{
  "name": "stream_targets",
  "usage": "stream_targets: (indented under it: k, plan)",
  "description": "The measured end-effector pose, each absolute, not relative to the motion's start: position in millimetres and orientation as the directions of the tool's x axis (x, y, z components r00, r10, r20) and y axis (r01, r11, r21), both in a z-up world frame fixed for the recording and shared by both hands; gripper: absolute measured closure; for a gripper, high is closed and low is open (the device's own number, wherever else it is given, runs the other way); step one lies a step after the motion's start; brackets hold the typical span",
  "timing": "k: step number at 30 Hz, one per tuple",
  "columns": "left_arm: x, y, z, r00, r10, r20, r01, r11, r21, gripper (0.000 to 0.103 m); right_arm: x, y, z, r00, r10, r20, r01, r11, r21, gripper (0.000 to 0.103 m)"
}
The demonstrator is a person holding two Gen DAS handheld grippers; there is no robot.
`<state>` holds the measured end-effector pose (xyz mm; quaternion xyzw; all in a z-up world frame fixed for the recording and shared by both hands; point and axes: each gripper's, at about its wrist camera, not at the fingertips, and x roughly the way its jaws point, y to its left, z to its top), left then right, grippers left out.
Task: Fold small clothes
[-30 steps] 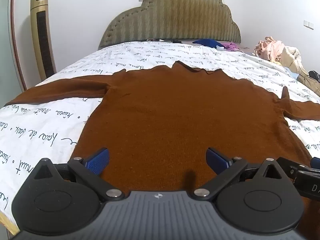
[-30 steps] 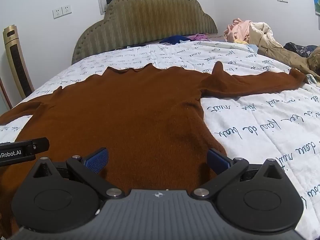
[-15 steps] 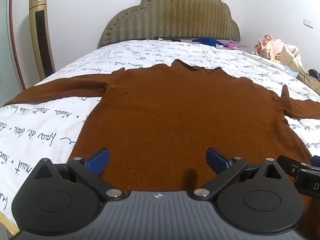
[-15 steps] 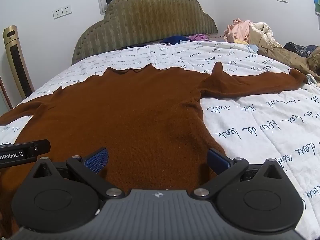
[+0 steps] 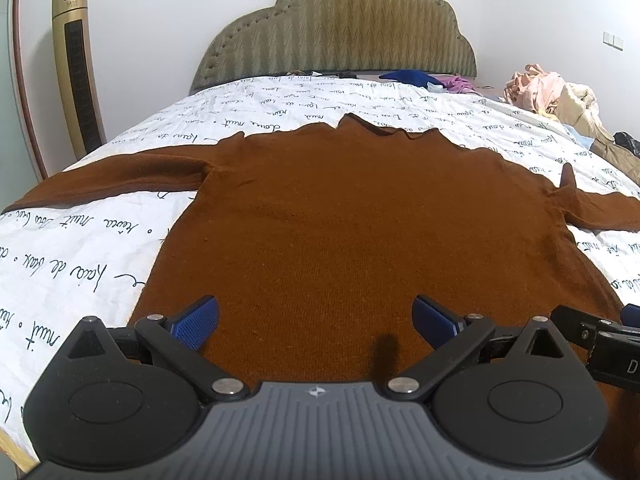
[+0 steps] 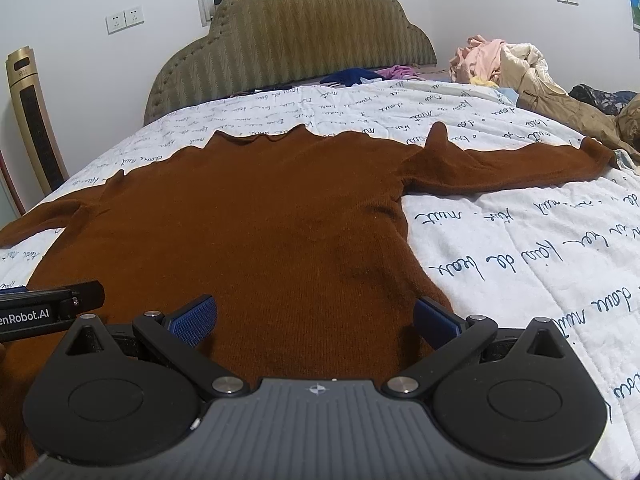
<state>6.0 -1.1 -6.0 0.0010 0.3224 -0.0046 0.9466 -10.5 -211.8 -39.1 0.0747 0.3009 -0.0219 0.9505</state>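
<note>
Both wrist views low, near hem, facing headboard point(image 5: 336, 28); share sweater point(image 5: 360, 220).

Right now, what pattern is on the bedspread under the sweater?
White bedspread with dark cursive handwriting; clearest in the right wrist view.

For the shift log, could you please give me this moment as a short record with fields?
garment: brown sweater, spread flat, front hem nearest the grippers
sleeves: both stretched out sideways, unfolded
surface: white quilt with script print
left gripper: open, over the hem, holding nothing
right gripper: open, over the hem's right part, holding nothing
background: padded headboard; heap of clothes at the bed's right side
fold progress: none visible yet
</note>
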Motion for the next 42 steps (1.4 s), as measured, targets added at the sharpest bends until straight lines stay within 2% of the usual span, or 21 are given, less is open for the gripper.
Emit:
stream_targets:
  k: [42]
  plan:
    - [4.7,-8.1,-5.0,0.794,0.008,-0.608,0.015,0.999,0.032,0.0,-13.9,-215.4,-37.7,0.822,0.003,-0.57,0.094,0.986,0.14,0.0]
